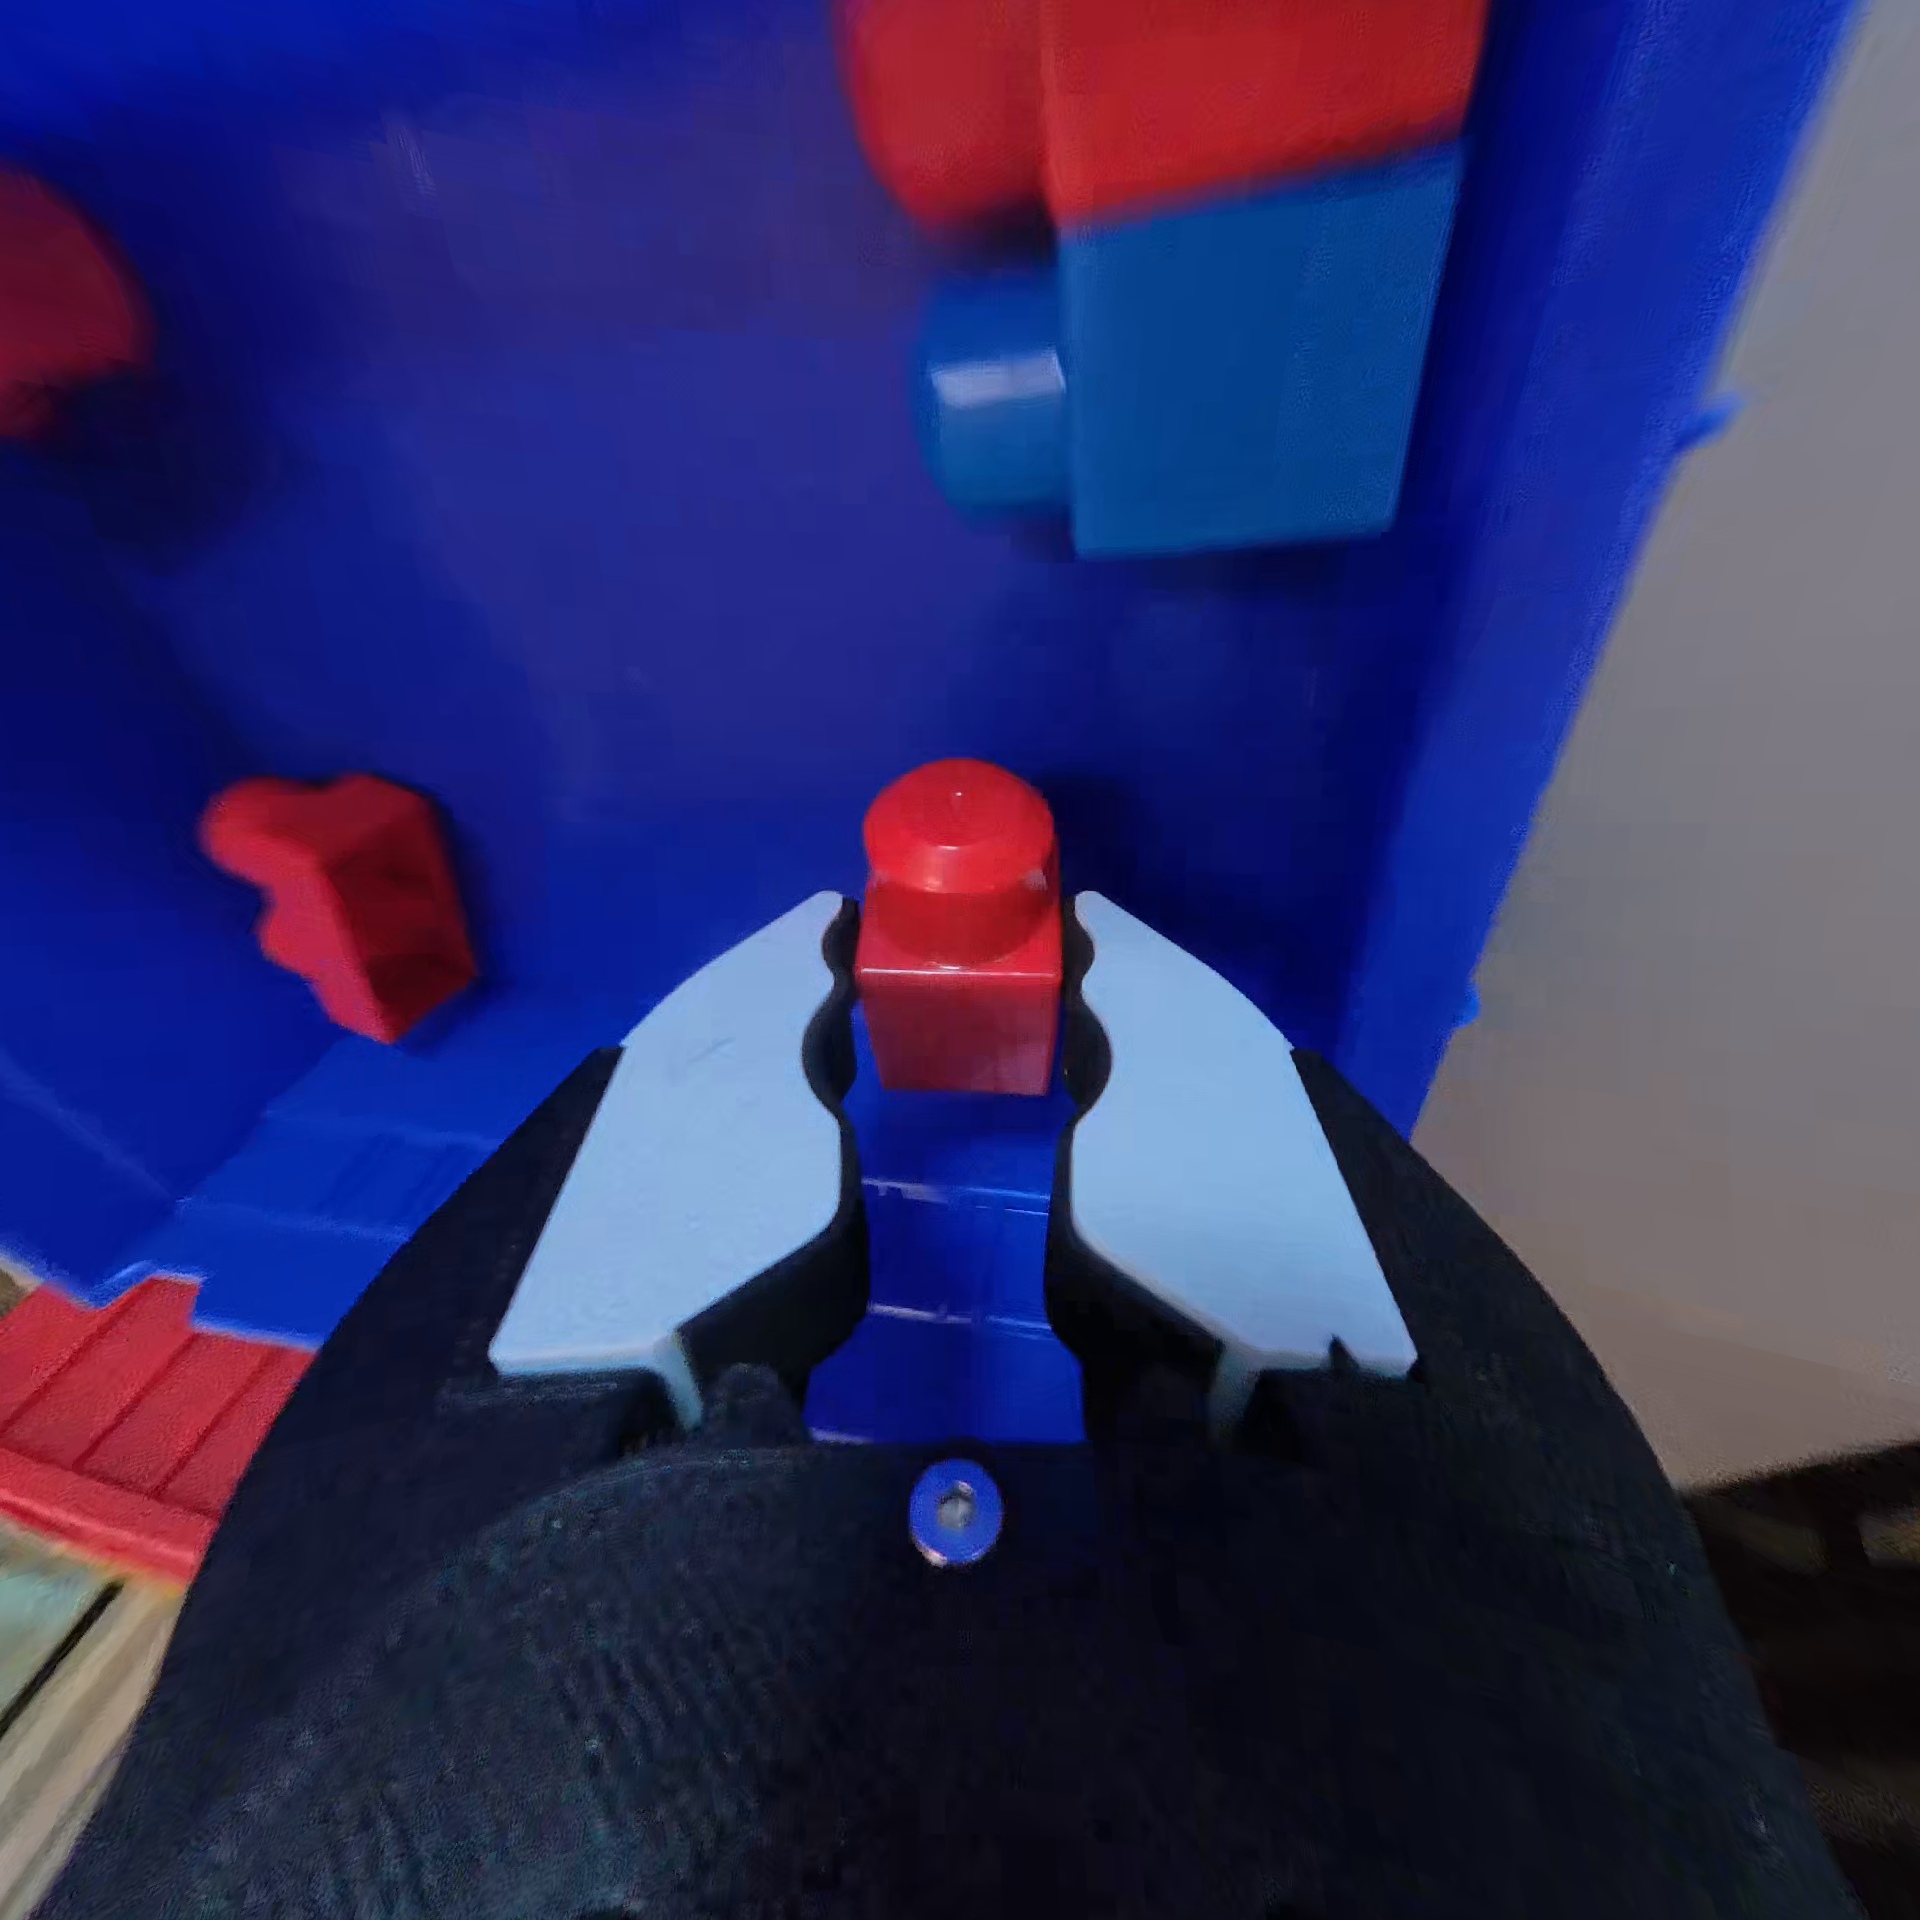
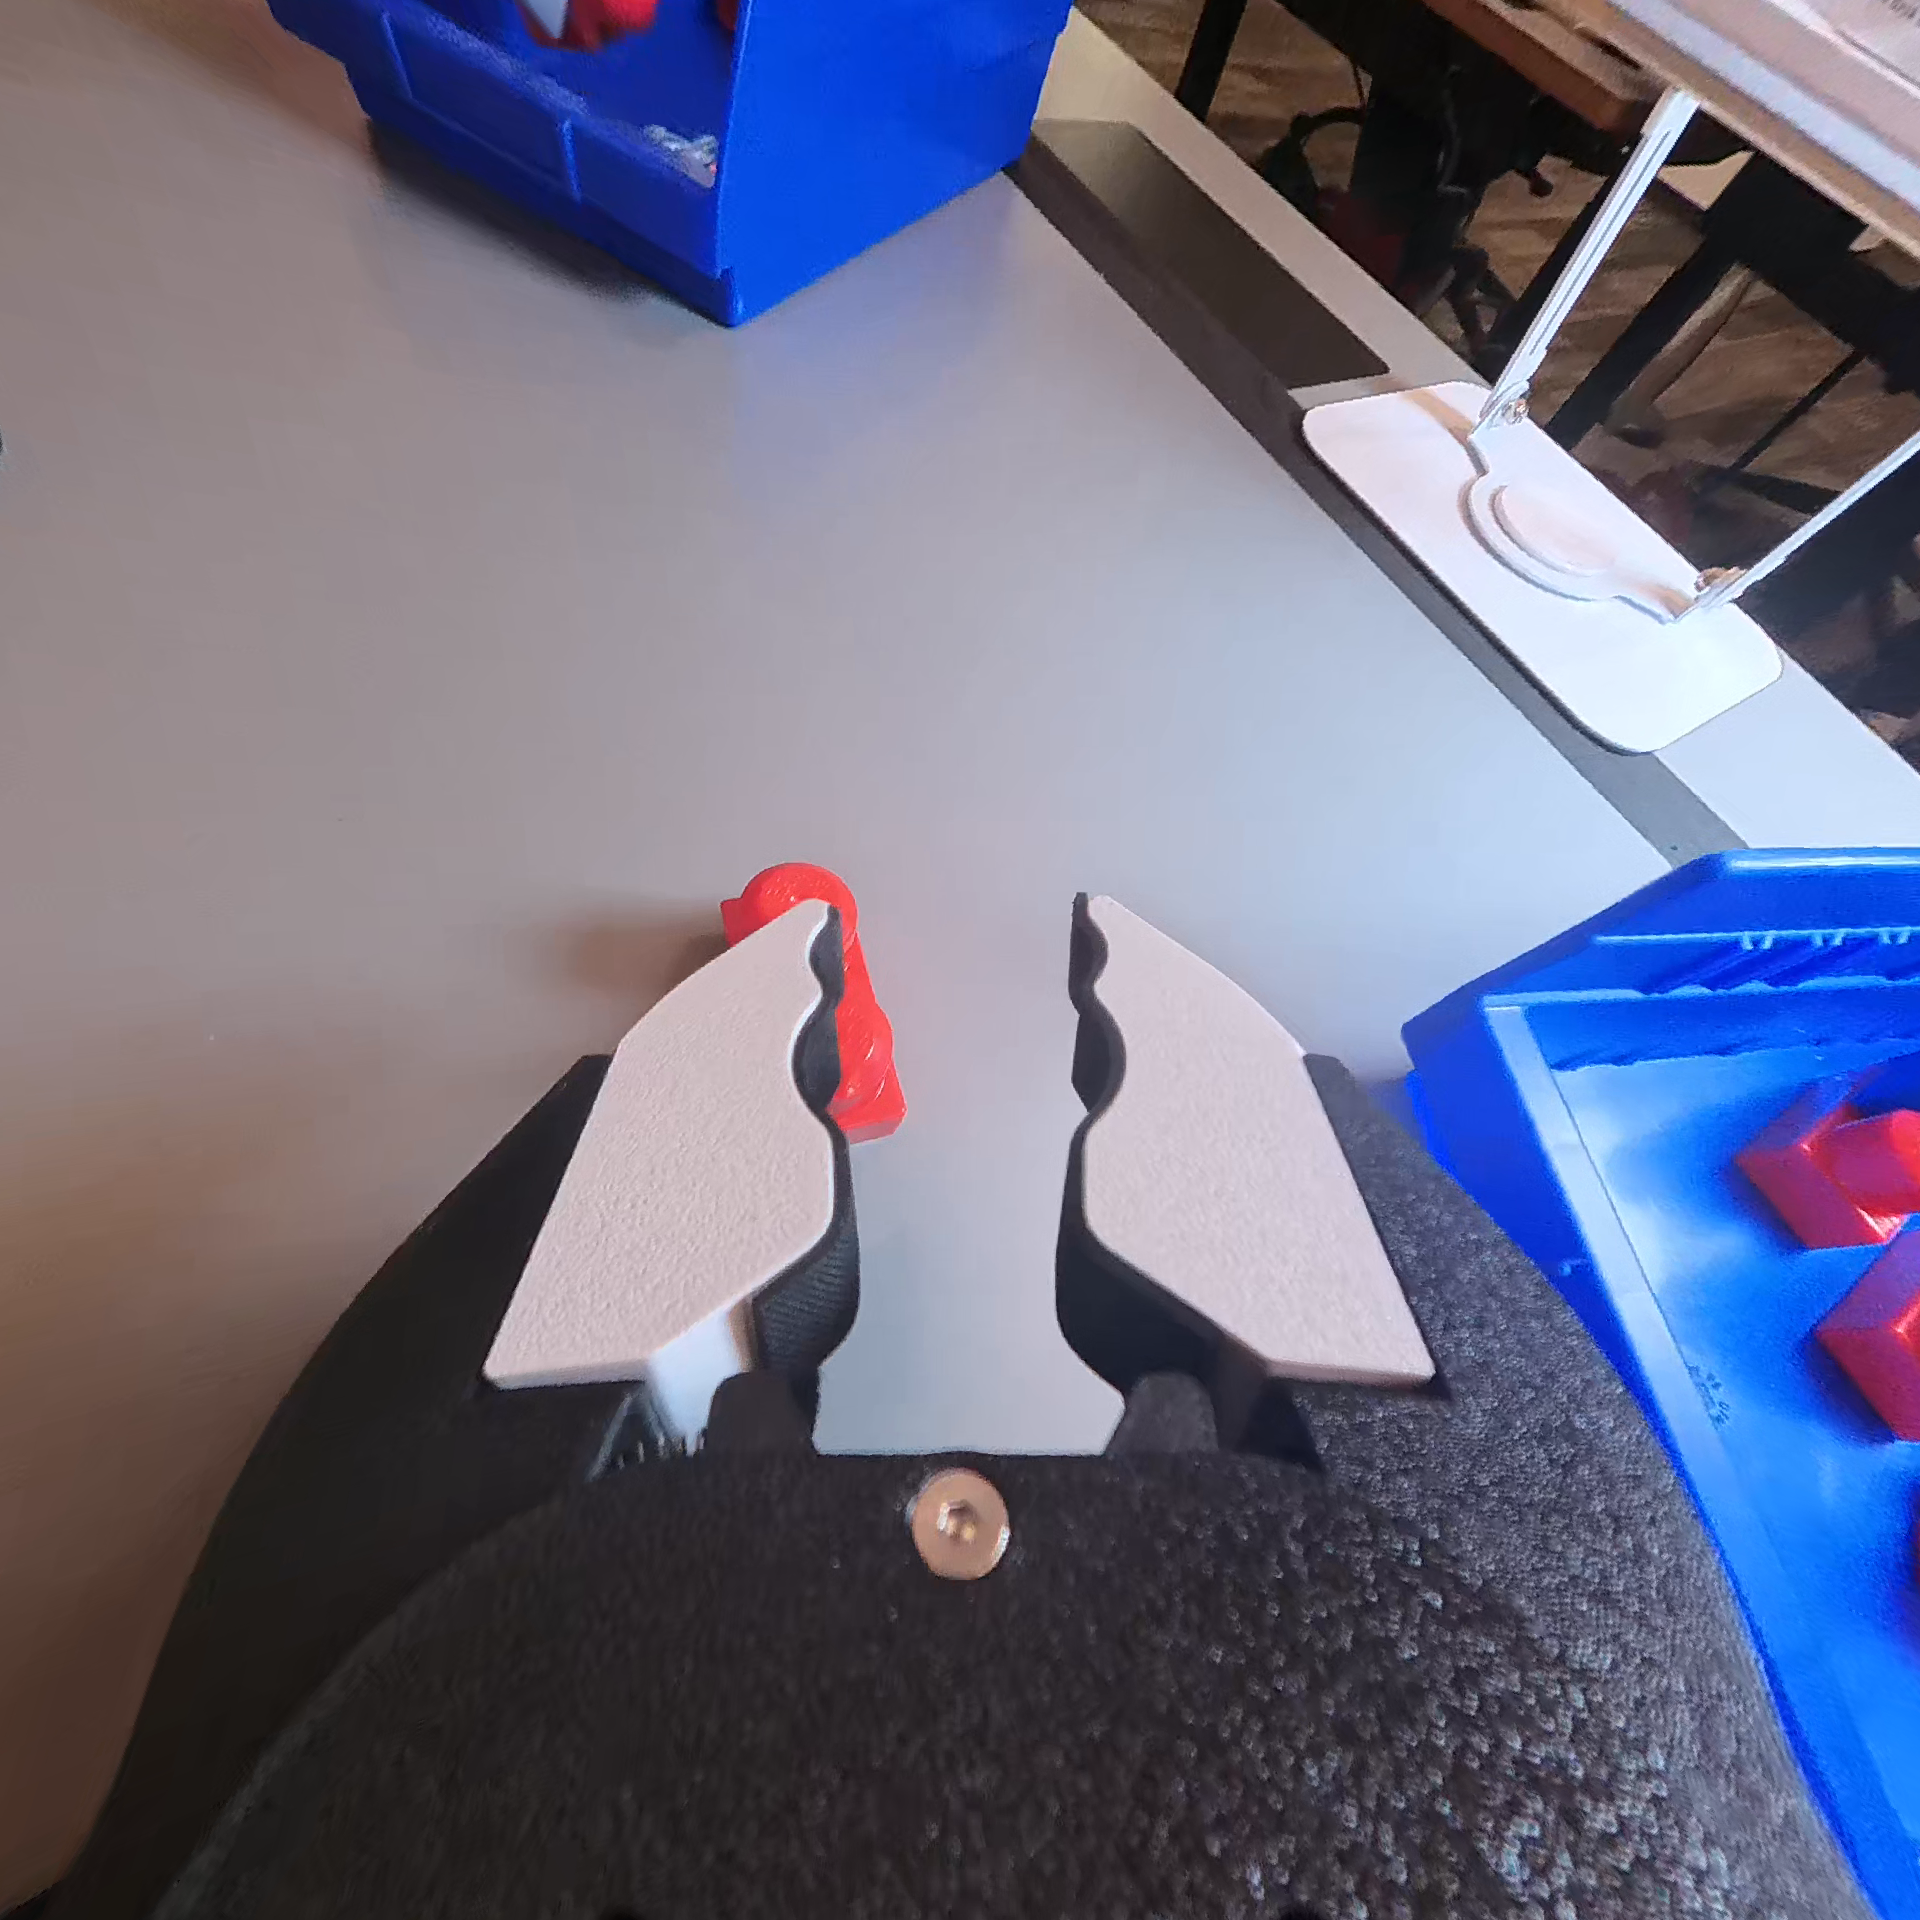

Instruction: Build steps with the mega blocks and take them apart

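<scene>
In the left wrist view my left gripper [image 1: 958, 940] is shut on a small red one-stud block [image 1: 956, 987] and holds it over the inside of a blue bin [image 1: 582, 520]. In that bin lie a blue block [image 1: 1226, 364], a red block [image 1: 1143, 94] beside it and a small red block [image 1: 353, 904]. In the right wrist view my right gripper [image 2: 954, 914] is open over the grey table [image 2: 520, 623]. A red block [image 2: 831, 997] lies on the table, partly hidden under the left finger [image 2: 707, 1122].
A blue bin [image 2: 748, 135] stands at the far side of the table. A second blue bin [image 2: 1621, 1195] with red blocks [image 2: 1829, 1184] sits at the right. A white lamp base [image 2: 1538, 561] rests at the table's right edge. A red surface [image 1: 125, 1413] shows beside the bin, lower left. There is about 45 centimetres between the tips of the two grippers.
</scene>
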A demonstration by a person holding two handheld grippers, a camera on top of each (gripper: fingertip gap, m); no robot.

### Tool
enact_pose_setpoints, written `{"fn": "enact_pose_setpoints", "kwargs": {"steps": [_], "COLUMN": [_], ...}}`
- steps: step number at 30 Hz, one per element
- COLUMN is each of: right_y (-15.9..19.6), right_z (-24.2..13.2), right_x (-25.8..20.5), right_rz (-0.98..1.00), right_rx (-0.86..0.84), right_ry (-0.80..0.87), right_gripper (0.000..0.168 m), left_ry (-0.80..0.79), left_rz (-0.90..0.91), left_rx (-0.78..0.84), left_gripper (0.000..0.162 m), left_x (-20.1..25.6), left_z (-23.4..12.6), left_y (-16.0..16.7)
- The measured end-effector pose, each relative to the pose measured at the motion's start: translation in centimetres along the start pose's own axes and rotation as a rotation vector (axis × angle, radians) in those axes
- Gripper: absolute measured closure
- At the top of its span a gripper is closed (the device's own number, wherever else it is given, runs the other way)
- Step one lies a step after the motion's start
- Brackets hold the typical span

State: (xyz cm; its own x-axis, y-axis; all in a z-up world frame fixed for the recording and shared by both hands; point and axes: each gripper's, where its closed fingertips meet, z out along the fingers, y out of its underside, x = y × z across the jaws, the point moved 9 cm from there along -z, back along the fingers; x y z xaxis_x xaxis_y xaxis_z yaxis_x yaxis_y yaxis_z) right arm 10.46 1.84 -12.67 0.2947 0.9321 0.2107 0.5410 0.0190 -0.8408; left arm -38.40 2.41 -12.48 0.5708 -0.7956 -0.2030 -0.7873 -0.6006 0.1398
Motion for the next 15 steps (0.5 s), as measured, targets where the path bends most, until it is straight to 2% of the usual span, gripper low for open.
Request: {"fn": "enact_pose_setpoints", "kwargs": {"steps": [2,4,6,8,11,15], "right_y": [0.0,0.1,0.4,0.5,0.4,0.4], "right_z": [0.0,0.2,0.4,0.6,0.7,1.1], "right_x": [0.1,0.3,0.3,0.0,-0.4,-1.1], "right_rz": [0.005,0.011,0.019,0.017,0.001,-0.043], "right_rx": [0.013,0.003,-0.004,0.007,0.004,-0.047], "right_ry": [0.001,-0.011,-0.035,-0.063,-0.091,-0.108], "right_gripper": [0.126,0.124,0.120,0.117,0.116,0.121], "left_ry": [-0.055,-0.070,-0.004,0.064,0.188,0.316], "left_rz": [-0.061,-0.073,-0.035,0.029,0.128,0.225], "left_rx": [0.252,0.578,0.888,1.118,1.277,1.218], "left_gripper": [0.125,0.125,0.125,0.125,0.125,0.125], "left_x": [-0.4,0.7,3.4,6.9,12.7,17.8], "left_z": [-3.7,-7.7,-11.2,-13.0,-11.7,-6.8], "left_y": [-0.7,-2.0,-3.7,-5.9,-10.5,-17.0]}}
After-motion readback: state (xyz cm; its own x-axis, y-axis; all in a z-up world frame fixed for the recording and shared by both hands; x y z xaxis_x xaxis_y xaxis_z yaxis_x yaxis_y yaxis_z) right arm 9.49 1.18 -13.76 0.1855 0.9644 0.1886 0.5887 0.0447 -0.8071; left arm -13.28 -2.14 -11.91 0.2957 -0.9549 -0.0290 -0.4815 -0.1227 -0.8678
